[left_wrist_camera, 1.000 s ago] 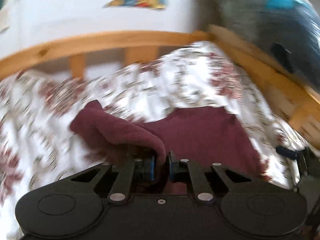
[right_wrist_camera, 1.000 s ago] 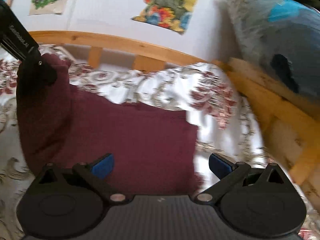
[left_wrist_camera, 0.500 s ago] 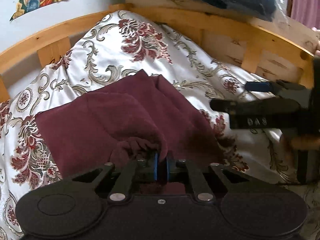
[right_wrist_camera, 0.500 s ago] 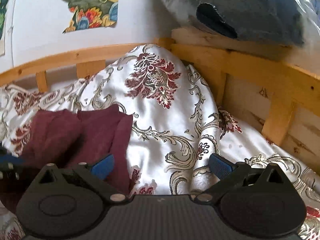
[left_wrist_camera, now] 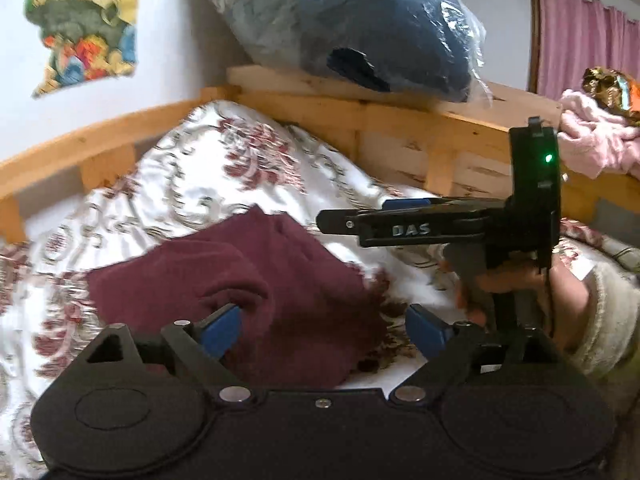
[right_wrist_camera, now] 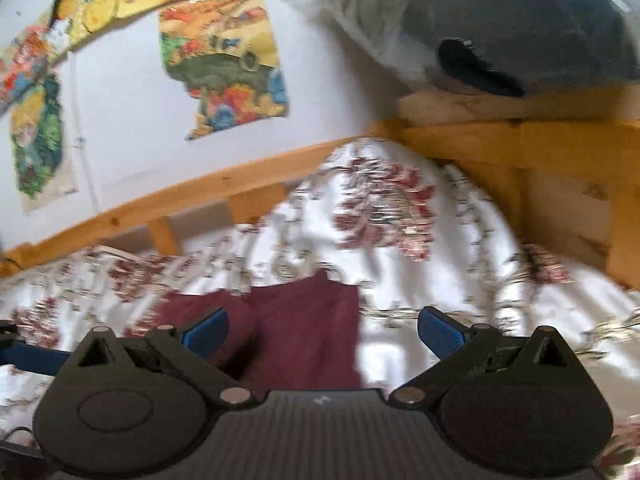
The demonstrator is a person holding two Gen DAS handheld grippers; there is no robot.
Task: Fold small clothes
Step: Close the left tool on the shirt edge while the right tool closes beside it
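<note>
Both my grippers hang with fingers spread and nothing between them: the left gripper [left_wrist_camera: 322, 326] low over the cloth [left_wrist_camera: 256, 280], the right gripper [right_wrist_camera: 322, 334] above its far edge. The cloth, dark maroon, lies rumpled on the flowered bedspread [left_wrist_camera: 192, 176], one flap doubled over the rest, near the wooden bed frame [left_wrist_camera: 384, 120]. In the left view, my right gripper [left_wrist_camera: 360, 216] floats beside the cloth, clear of it.

I judge one fold just laid and let go. Next comes either a smoothing of the bunched top layer or a fresh pinch on an edge for the second fold; the lump near my left blue pad [left_wrist_camera: 222, 330] wants flattening first, or the fold will sit crooked.

Half a second ago my left fingers were pinched tight on a gathered bit of cloth; now they stand wide and the cloth has dropped free. My right gripper was already spread then and has tilted upward, toward the wall.
</note>
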